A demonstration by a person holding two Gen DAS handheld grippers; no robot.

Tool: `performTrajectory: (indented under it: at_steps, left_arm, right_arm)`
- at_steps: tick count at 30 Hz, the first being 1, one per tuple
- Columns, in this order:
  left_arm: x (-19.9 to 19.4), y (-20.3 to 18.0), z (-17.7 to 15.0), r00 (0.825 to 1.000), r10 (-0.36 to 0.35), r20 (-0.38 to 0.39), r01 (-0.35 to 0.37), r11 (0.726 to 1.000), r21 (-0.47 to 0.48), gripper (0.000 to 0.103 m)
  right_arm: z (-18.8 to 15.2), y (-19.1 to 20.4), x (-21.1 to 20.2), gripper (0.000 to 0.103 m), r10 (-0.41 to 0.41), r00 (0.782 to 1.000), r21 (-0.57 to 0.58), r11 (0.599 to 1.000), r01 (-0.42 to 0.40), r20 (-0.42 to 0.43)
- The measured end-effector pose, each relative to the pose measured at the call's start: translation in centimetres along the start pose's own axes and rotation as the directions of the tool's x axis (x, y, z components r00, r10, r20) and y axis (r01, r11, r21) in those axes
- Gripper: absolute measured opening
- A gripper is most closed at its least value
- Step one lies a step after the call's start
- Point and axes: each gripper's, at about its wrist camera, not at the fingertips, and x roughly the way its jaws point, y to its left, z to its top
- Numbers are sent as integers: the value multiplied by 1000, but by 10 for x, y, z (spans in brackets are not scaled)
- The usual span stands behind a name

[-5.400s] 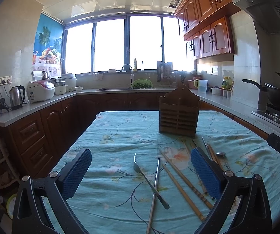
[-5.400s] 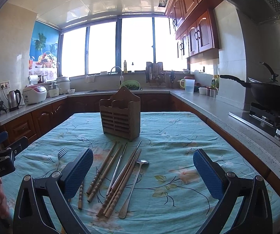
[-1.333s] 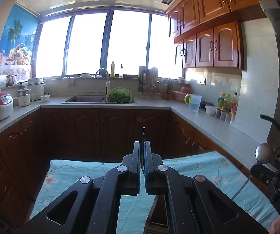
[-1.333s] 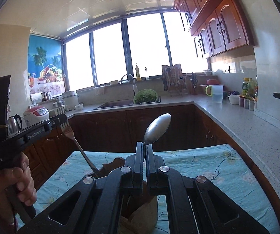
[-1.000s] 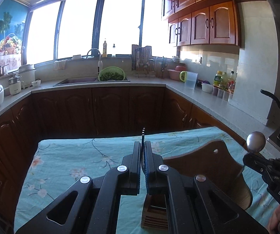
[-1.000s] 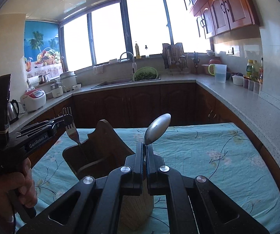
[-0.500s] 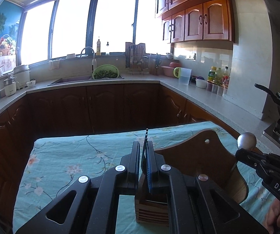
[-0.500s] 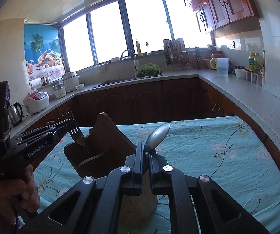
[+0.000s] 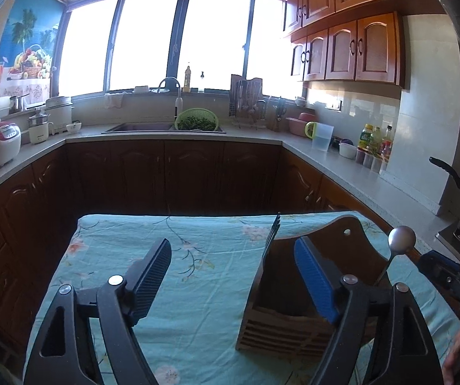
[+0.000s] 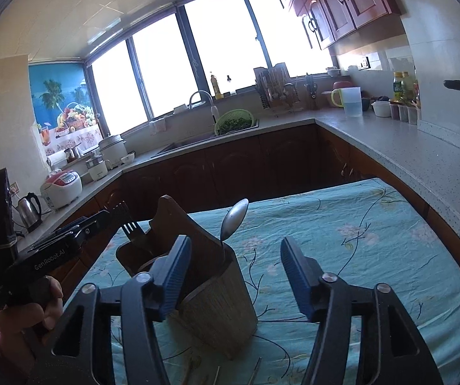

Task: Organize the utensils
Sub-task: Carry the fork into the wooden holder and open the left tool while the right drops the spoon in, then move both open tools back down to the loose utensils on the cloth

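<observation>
Jaws of the left gripper (image 9: 233, 276) have just been opening and stand wide, nothing between the pads; the right gripper (image 10: 234, 272) likewise has just opened and is empty. In the left view, the blue right pad covers part of the holder (image 9: 294, 292) at lower right, so its compartments are hard to make out. A fork (image 9: 271, 234) stands tines-up at the holder's left corner, a spoon (image 9: 401, 240) bowl-up at its right, stem partly hidden. The holder is wooden, slatted in front, with a tall arched back. In the right view, utensil tips at the bottom edge are cut off. Teal floral cloth (image 9: 197, 276) lies bare left of the holder; the table's far edge faces dark cabinets (image 9: 172, 176).
</observation>
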Motion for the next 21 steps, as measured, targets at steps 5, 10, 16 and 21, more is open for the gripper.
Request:
performTrajectory:
  at_steps: [5,10,16,21]
  left_arm:
    - [-34,5,-25,999,27,-39,-28,999,-42,89]
    - [-78,10,-48,997,24,-76,-31,996,-89,89]
    - [-128,20,-72,993,20,-119,-37,989,-145,89]
    - [-160,23,-87,989,5,-151,-31,985,-171,89]
  right_arm:
    - [-12,-1,-29,93,5,1000,24,1000,-6,19]
    - [-30,-1,-58,94,25,1000,63,998,-25,-4]
    - [-54,-3,-89,94,30,999,94,995,-27,-33]
    - [-81,-11,-109,95,22,997,135,991,-13,-71]
